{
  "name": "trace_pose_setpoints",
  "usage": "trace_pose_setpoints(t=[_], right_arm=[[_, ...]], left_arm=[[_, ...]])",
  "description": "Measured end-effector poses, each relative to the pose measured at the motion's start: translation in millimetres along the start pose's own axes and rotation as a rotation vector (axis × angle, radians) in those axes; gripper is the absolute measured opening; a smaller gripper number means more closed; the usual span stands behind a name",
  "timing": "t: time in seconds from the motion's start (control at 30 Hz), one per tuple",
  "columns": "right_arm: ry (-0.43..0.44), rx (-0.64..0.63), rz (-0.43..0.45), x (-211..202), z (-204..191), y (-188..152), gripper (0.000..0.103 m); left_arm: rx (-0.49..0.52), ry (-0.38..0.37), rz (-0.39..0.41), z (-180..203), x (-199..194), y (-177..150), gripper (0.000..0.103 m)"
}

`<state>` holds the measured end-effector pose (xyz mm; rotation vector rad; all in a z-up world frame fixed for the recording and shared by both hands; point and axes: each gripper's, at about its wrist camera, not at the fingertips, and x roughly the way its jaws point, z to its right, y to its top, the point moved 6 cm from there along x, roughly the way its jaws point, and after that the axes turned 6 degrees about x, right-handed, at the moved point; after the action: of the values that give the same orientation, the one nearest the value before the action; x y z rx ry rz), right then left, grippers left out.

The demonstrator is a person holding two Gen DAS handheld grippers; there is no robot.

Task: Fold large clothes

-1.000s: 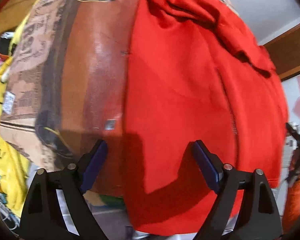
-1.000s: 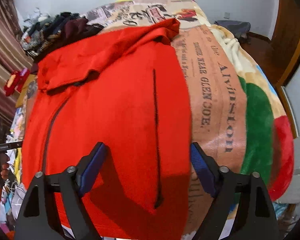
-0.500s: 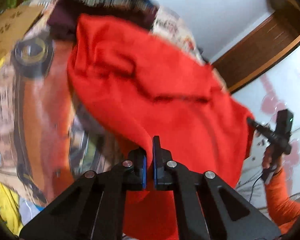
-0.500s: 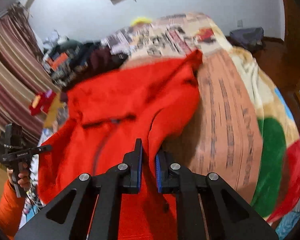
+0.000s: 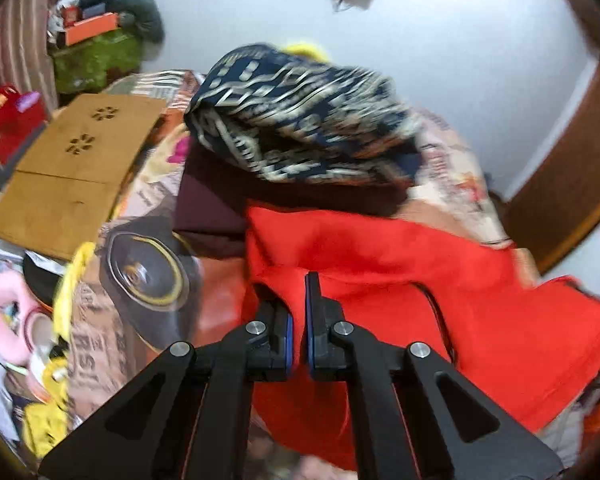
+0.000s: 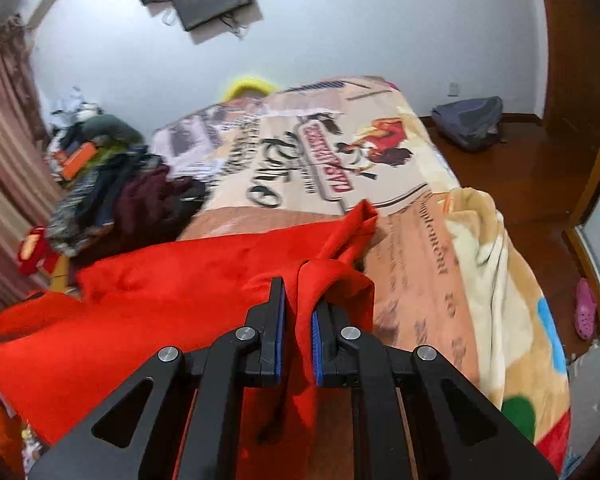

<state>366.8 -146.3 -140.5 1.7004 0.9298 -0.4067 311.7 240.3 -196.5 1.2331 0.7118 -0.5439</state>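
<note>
A large red garment (image 5: 440,292) lies across the bed with its near edge lifted. My left gripper (image 5: 298,320) is shut on a fold of its left side. In the right wrist view the same red garment (image 6: 160,292) stretches to the left, and my right gripper (image 6: 298,320) is shut on a bunched fold of its right side. Both grips hold the cloth raised above the printed bedspread (image 6: 412,264). The garment's lower part hangs out of sight below the grippers.
A pile of other clothes, patterned navy (image 5: 300,120) over dark maroon (image 5: 208,208), sits at the bed's far left. A brown cardboard sheet (image 5: 72,168) lies beside the bed. A cream blanket (image 6: 500,280) drapes the right edge. A bag (image 6: 468,120) rests on the wooden floor.
Both grippers were open over the flat garment a second ago. They closed on its near edge and have lifted it, moving up and towards the head of the bed.
</note>
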Motion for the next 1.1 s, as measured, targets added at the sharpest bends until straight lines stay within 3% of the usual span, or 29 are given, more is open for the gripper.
trace_pose_setpoints(t=[0.23, 0.37, 0.47, 0.5, 0.53, 0.6, 0.83, 0.93, 0.97, 1.03, 1.07, 1.1], right_arm=[[-0.053, -0.028, -0.105, 60.1, 16.7, -3.6, 0.012], [-0.068, -0.066, -0.115, 61.5, 19.0, -7.1, 0.029], [-0.071, -0.064, -0.133, 48.7, 21.6, -6.2, 0.045], [-0.069, -0.056, -0.134, 42.4, 23.8, -6.5, 0.048], [-0.066, -0.051, -0.134, 40.4, 24.9, -5.9, 0.048], [-0.042, -0.033, -0.14, 24.6, 28.5, -10.0, 0.049], [-0.017, -0.055, -0.197, 10.2, 31.4, -44.3, 0.053], [-0.043, -0.055, -0.236, 22.7, 37.0, -66.3, 0.056], [-0.046, -0.049, -0.224, 23.5, 37.6, -69.3, 0.056], [-0.054, -0.049, -0.185, 21.0, 34.0, -70.6, 0.057], [-0.035, -0.05, -0.188, 20.5, 28.2, -71.8, 0.053], [-0.009, -0.048, -0.186, 19.1, 22.4, -72.4, 0.037]], left_arm=[[-0.088, 0.015, -0.154, -21.8, 80.3, -22.0, 0.004], [-0.023, -0.021, -0.211, -13.5, 95.4, -34.6, 0.005], [0.072, -0.006, -0.231, -3.1, 84.1, -38.7, 0.02], [0.094, -0.006, -0.227, -1.2, 76.8, -39.9, 0.034], [0.103, -0.008, -0.219, 0.2, 68.9, -40.6, 0.044], [0.107, -0.036, -0.206, 0.4, 51.6, -44.5, 0.049], [0.03, -0.105, -0.24, -15.2, 33.6, -77.1, 0.05], [-0.065, -0.182, -0.315, -24.9, 45.5, -109.7, 0.054], [-0.098, -0.191, -0.344, -27.1, 53.3, -120.6, 0.054], [-0.11, -0.185, -0.307, -26.1, 54.9, -124.4, 0.054], [-0.109, -0.184, -0.291, -25.3, 54.5, -122.9, 0.054], [-0.104, -0.176, -0.279, -22.9, 54.6, -121.6, 0.054]])
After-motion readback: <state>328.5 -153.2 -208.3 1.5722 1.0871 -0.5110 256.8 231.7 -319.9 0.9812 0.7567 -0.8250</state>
